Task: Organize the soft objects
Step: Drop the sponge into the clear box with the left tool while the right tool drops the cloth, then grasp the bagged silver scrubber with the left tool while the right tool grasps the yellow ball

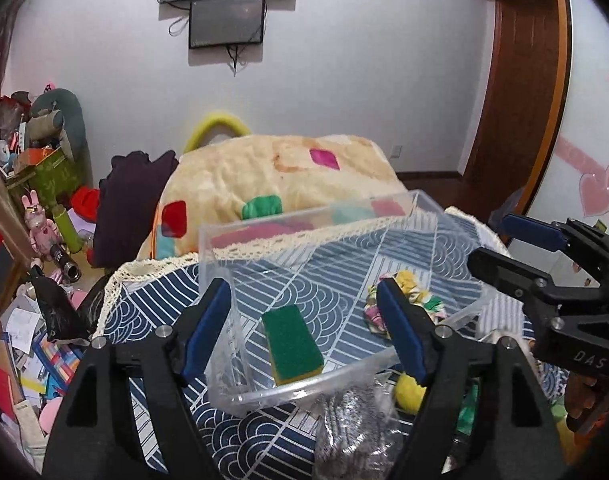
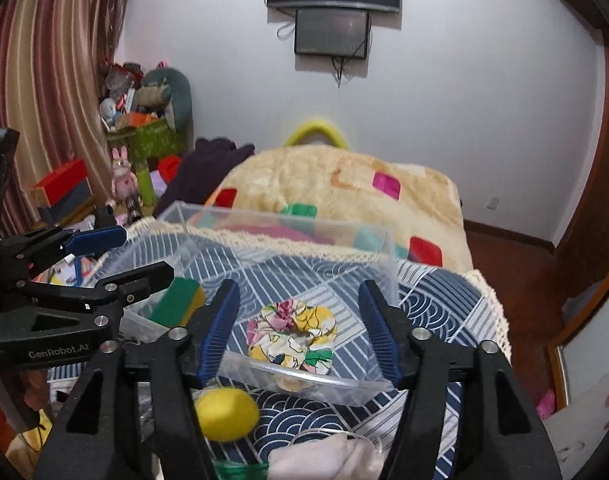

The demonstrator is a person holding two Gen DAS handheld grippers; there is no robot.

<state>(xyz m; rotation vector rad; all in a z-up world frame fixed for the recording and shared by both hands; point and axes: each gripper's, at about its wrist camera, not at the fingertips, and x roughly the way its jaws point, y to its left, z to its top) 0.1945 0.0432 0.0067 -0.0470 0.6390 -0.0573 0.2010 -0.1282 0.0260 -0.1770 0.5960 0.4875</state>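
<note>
A clear plastic box (image 1: pixel 220 248) (image 2: pixel 388 252) stands on the blue patterned tablecloth (image 1: pixel 152 304). Inside it lie a green-and-yellow sponge (image 1: pixel 291 344) (image 2: pixel 176 300) and a floral scrunchie (image 2: pixel 292 334) (image 1: pixel 412 300). My left gripper (image 1: pixel 304 336) is open above the sponge, over the box's near wall. My right gripper (image 2: pixel 300 328) is open around the scrunchie, and it also shows in the left wrist view (image 1: pixel 508 244). In front of the box lie a yellow ball (image 2: pixel 226 414) (image 1: pixel 410 394), a silvery bagged scourer (image 1: pixel 352 424) and a white cloth (image 2: pixel 328 460).
A cream blanket with coloured squares (image 1: pixel 272 176) (image 2: pixel 344 188) lies behind the table. Toys and boxes (image 1: pixel 44 168) pile up at the left, papers (image 1: pixel 20 344) cover the floor. A wooden door frame (image 1: pixel 520 80) stands at the right.
</note>
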